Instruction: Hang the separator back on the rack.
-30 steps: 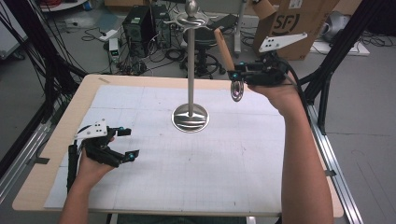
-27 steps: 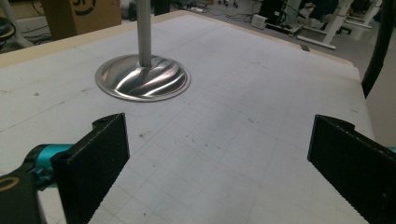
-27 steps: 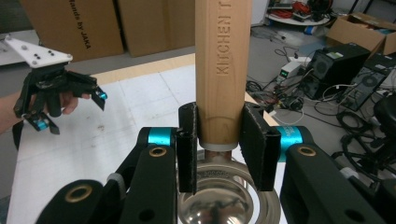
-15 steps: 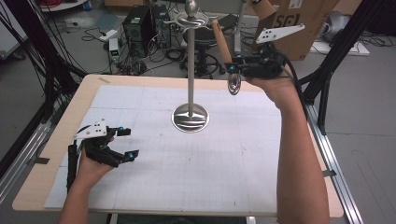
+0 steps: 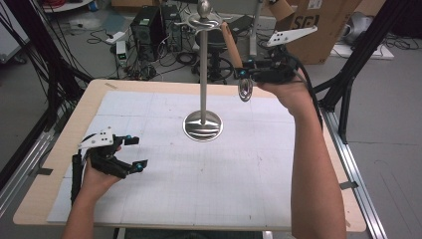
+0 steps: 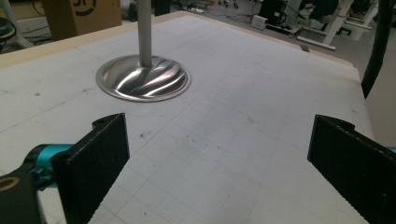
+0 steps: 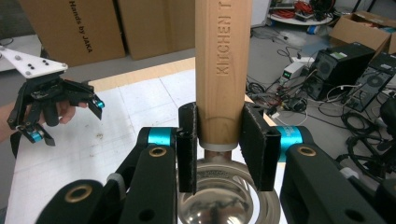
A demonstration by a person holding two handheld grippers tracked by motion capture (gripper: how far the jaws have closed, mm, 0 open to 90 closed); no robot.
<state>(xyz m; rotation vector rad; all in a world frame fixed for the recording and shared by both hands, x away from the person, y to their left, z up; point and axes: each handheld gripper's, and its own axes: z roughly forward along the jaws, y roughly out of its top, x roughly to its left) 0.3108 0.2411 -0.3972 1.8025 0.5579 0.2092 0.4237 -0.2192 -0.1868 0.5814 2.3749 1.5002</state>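
- Right gripper [image 7: 219, 140], upper right of the high view: jaws clamp the wooden handle [image 7: 223, 60] of a ladle just above its steel bowl [image 7: 224, 200].
- Ladle [image 5: 238, 59] is held in the air beside the rack's top hooks [image 5: 204, 21].
- Judgement: hanging needs the handle end brought level with a hook; keep the bowl off the pole [image 5: 203, 74].
- Left gripper [image 5: 130, 152], lower left, rests wide open and empty.
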